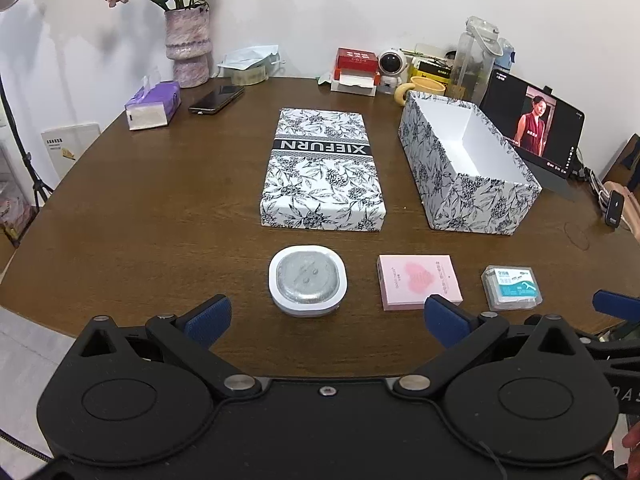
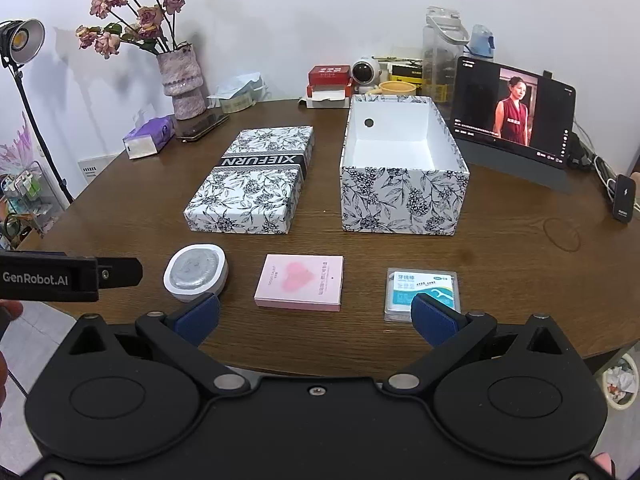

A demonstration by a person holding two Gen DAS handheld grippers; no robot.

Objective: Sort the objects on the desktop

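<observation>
round brown wooden table against a white wall, cluttered along the back: vase of dried roses, purple tissue pack, dark phone, tablet propped up and playing a video. mid-table, flower-print box standing open and empty, white inside; matching lid lying flat just to its left, apart from it. nearer the front edge, three small things in a row, none touching: round white tin with a silvery top on the left, pink card box in the middle, clear floss-pick case on the right. left gripper hovering low over the front edge, blue pads spread wide, nothing between them, lined up roughly with the tin and the pink box. right gripper likewise released and empty, pads spread, lined up with the pink box; right pad overlapping the floss case in view, contact unclear.
</observation>
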